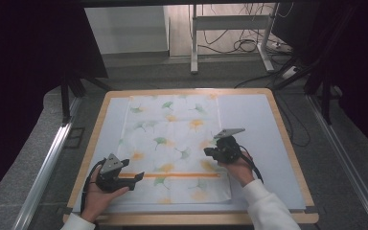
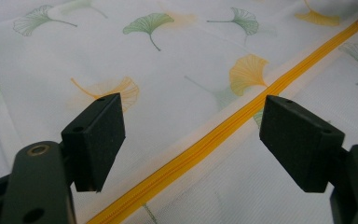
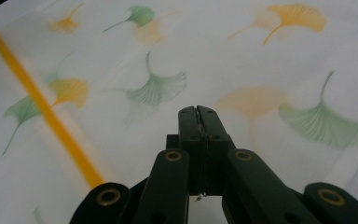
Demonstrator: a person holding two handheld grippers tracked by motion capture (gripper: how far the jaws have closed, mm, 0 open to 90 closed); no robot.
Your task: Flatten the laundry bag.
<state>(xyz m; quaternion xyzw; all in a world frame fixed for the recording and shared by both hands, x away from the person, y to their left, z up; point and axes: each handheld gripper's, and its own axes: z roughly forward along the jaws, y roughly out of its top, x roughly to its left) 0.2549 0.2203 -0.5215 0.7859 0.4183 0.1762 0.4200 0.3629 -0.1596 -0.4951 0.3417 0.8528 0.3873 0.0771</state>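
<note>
At the bottom of the high view the person's two white-sleeved forearms come in, each hand holding a gripper. The left gripper (image 1: 135, 178), at the lower left of the frame, lies low at the left edge of a white cloth bag (image 1: 172, 143) printed with green and yellow leaves. Its jaws stand wide apart and point right along the yellow zip (image 1: 182, 175) that crosses the bag near its bottom edge. In the left gripper view the zip (image 2: 223, 135) runs up from the lower left to the upper right, passing between the two black pads (image 2: 98, 140) with nothing pressed between them.

Slightly farther up, right of centre in the high view, the right gripper (image 1: 208, 152) sits over the right part of the bag, above the right end of the zip, pointing left. In the right gripper view its jaws (image 3: 198, 116) are shut tight against each other; a thin pale sliver shows at the seam, but whether any cloth is pinched there cannot be told. The zip (image 3: 42, 105) lies blurred at the left of that frame, apart from the jaws.

The bag lies flat on a pale sheet (image 1: 254, 124) covering the wooden worktop (image 1: 287, 139). Beyond, at the top of the high view, are grey floor, a metal frame (image 1: 230, 21) and loose cables (image 1: 244, 45).
</note>
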